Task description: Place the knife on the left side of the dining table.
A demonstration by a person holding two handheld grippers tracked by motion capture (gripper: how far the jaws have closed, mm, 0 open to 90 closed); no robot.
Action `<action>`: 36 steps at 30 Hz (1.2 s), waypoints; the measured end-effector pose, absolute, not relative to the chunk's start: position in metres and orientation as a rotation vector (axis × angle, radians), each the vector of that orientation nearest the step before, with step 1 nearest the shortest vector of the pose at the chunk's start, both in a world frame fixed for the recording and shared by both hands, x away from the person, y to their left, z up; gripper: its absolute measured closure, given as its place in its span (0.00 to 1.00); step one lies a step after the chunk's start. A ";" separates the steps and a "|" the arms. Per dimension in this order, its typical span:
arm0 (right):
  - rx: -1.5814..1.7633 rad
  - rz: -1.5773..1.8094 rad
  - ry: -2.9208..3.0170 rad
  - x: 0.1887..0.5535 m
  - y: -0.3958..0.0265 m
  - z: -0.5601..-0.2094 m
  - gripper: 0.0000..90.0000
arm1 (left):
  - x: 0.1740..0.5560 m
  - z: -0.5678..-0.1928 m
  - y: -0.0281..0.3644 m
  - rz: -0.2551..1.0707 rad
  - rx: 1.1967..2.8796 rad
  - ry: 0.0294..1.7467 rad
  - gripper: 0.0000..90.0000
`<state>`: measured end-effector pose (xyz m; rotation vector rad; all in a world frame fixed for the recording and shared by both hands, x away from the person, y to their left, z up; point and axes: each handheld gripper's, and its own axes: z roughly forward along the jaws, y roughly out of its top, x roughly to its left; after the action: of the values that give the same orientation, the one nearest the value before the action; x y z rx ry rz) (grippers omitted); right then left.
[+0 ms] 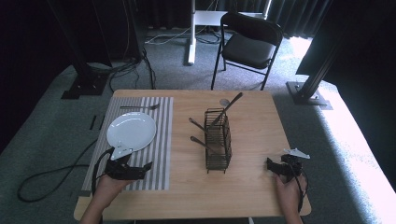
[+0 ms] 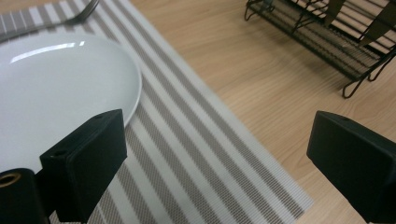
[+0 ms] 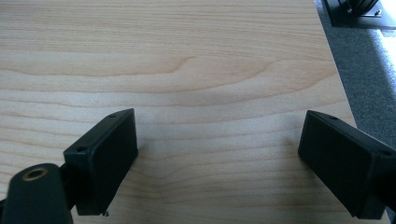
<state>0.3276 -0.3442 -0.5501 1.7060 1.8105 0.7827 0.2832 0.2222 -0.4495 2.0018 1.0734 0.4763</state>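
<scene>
left gripper (image 1: 142,169): black two-jaw tool, jaws spread wide, nothing between them; sits over near end of the grey-and-white striped woven placemat (image 1: 159,140), just beside the plate.
plate: round white glazed ceramic plate (image 1: 131,129) lying flat on the placemat, left half of the light wooden table (image 1: 252,121); in the left gripper view (image 2: 56,88) its rim sits right by the left jaw.
plate handling: likely stiff, fairly heavy, slick glaze, chips if dropped; best hold looks like a rim pinch at the near edge, one jaw under the lip.
fork: thin silver metal fork (image 1: 140,107) on the placemat beyond the plate, apart from it.
rack: black wire cutlery rack (image 1: 217,140) mid-table, dark-handled utensils sticking out, one long spoon leaning up and right.
right gripper (image 1: 275,168): black two-jaw tool, jaws released wide, holding nothing; bare wood ahead, near the right table edge, well apart from the rack.
</scene>
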 end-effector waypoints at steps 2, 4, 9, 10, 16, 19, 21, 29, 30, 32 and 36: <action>1.706 0.784 1.809 0.328 -0.344 -0.550 0.12 | 0.283 -0.448 0.219 0.477 1.999 1.066 0.06; 1.706 0.784 1.810 0.328 -0.344 -0.550 0.12 | 0.283 -0.444 0.213 0.472 2.004 1.041 0.06; 1.706 0.784 1.810 0.328 -0.344 -0.550 0.12 | 0.283 -0.436 0.199 0.461 2.006 0.990 0.06; 1.706 0.784 1.810 0.328 -0.344 -0.550 0.12 | 0.282 -0.434 0.196 0.466 2.006 0.980 0.06; 1.705 0.784 1.810 0.328 -0.344 -0.550 0.12 | 0.283 -0.426 0.179 0.467 2.023 0.936 0.06; 1.704 0.784 1.810 0.328 -0.344 -0.550 0.12 | 0.283 -0.421 0.171 0.451 2.017 0.914 0.06; 1.705 0.784 1.810 0.328 -0.344 -0.550 0.12 | 0.284 -0.419 0.166 0.436 2.011 0.899 0.06; 1.704 0.784 1.810 0.328 -0.344 -0.550 0.12 | 0.287 -0.411 0.144 0.424 2.010 0.847 0.06; 1.704 0.784 1.810 0.328 -0.344 -0.550 0.12 | 0.288 -0.410 0.142 0.421 2.008 0.845 0.06; 1.705 0.784 1.810 0.328 -0.344 -0.550 0.12 | 0.289 -0.408 0.139 0.419 2.002 0.836 0.06; 1.705 0.784 1.810 0.328 -0.344 -0.550 0.12 | 0.292 -0.401 0.131 0.408 1.990 0.826 0.06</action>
<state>0.3277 -0.3442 -0.5502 1.7045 1.8102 0.7837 0.2924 0.1307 -0.4014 1.9896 0.8264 0.4081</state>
